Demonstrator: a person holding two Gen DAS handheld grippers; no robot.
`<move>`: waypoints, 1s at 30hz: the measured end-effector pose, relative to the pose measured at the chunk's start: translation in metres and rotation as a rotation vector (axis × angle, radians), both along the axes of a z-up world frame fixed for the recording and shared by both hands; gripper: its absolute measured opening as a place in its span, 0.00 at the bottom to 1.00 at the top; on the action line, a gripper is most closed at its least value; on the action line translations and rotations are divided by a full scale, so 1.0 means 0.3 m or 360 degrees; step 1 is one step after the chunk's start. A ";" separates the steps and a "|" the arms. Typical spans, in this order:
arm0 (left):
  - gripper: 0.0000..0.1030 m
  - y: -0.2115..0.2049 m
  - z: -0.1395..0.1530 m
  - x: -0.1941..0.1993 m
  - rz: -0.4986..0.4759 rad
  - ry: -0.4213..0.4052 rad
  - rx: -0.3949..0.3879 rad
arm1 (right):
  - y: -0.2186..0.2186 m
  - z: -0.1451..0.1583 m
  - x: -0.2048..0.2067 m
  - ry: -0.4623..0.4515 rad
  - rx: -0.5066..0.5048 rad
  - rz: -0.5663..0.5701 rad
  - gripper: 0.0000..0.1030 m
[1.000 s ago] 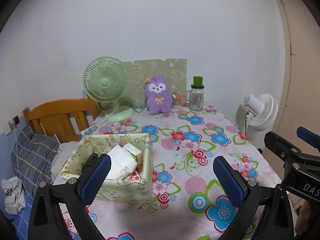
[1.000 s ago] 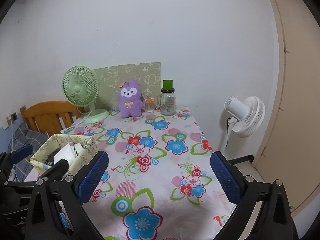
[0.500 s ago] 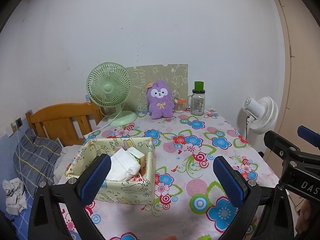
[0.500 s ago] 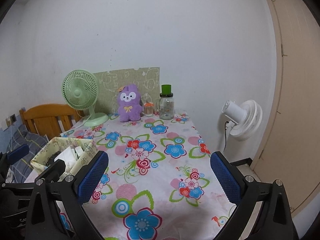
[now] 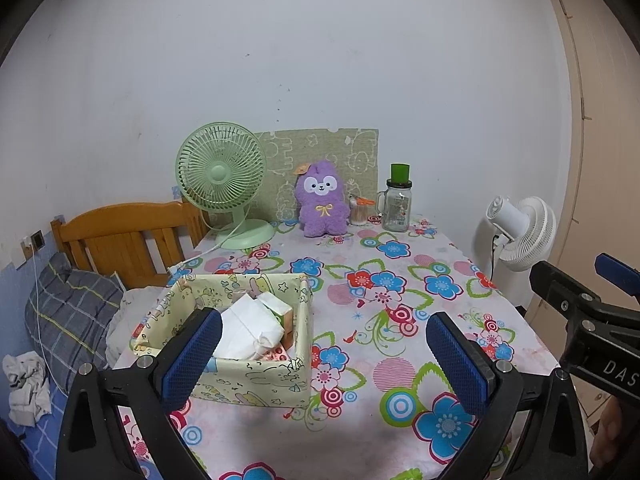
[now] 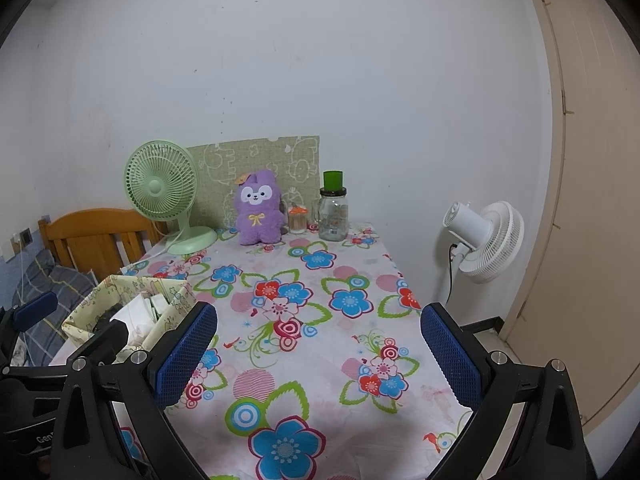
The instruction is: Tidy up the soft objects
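A purple plush bunny [image 5: 322, 200] stands upright at the table's far edge against a green board; it also shows in the right wrist view [image 6: 258, 208]. A pale yellow fabric basket [image 5: 256, 376] sits at the near left of the table and holds a white bundle [image 5: 248, 330] and a small carton; it shows in the right wrist view [image 6: 172, 300] too. My left gripper [image 5: 324, 360] is open and empty, held above the near table beside the basket. My right gripper [image 6: 318, 356] is open and empty over the near table.
A green desk fan [image 5: 222, 176] stands far left, with its cord running off the table. A glass jar with a green lid [image 5: 397, 204] and a small toothpick jar [image 5: 358, 212] stand right of the bunny. A white floor fan [image 6: 486, 236] stands right of the table. A wooden bed frame [image 5: 120, 232] is to the left.
Both grippers have drawn back and tilted up a little, so the table and the far objects sit lower and smaller in view. Both stay open and empty.
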State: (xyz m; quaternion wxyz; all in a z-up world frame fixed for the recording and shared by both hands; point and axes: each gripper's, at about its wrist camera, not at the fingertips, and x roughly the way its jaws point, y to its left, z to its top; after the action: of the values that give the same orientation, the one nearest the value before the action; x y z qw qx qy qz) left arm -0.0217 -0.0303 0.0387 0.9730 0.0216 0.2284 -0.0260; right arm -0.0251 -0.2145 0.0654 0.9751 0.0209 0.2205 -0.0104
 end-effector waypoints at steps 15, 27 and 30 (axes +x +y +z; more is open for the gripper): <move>1.00 0.013 0.005 0.000 0.0023 -0.0003 -0.0024 | 0.010 0.010 -0.001 0.0000 -0.0008 0.0003 1.00; 1.00 0.014 0.006 -0.003 0.0024 0.0000 -0.0027 | 0.013 0.007 -0.003 0.0004 0.0000 0.0000 1.00; 1.00 0.014 0.006 -0.003 0.0026 -0.0001 -0.0028 | 0.013 0.007 -0.003 0.0005 0.0004 0.0000 1.00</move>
State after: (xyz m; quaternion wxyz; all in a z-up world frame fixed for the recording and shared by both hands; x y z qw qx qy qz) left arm -0.0226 -0.0262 0.0405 0.9733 0.0113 0.2282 -0.0199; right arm -0.0260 -0.2107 0.0674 0.9747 0.0223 0.2221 -0.0102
